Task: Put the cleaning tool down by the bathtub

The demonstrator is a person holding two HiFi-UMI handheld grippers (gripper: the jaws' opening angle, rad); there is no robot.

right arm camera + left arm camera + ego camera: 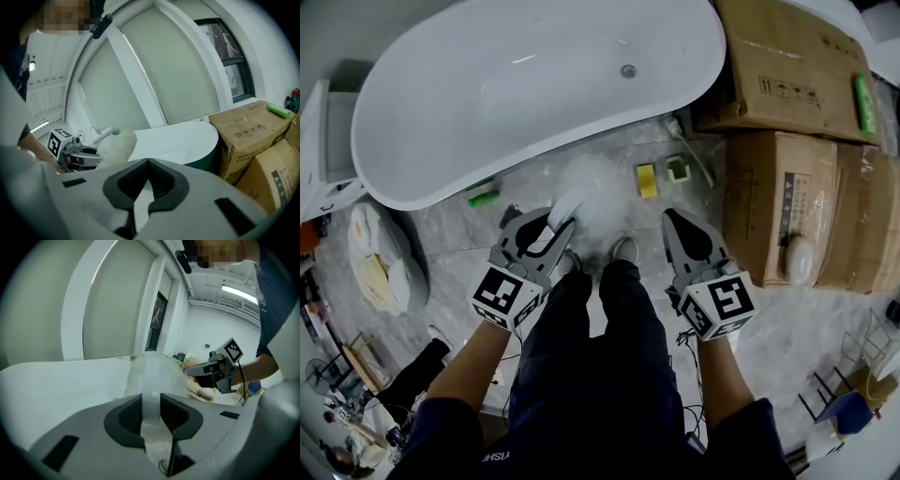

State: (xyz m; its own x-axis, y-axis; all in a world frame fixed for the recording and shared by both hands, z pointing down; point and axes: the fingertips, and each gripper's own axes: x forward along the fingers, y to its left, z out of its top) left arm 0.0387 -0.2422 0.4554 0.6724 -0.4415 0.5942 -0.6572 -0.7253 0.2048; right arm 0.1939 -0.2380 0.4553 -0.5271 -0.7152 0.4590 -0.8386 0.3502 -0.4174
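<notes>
The cleaning tool [592, 190] is clamped by its stiff handle in the left tongs [556, 232], low beside the bathtub [441, 112]; fluffy head judged light, soft. The right tongs [677, 223] are closed, empty.

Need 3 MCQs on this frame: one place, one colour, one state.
1. In the head view, the boxes lie where from the tub?
A. left
B. right
C. inside it

2. The sponge on the floor is:
A. yellow
B. red
C. black

3. The left gripper is:
A. open, empty
B. shut on the tool
C. out of view

Answers:
1 B: the boxes fill the right side, and the tub is upper left.
2 A: it shows yellow against the grey floor.
3 B: its jaws clamp the tool's white handle.
</notes>
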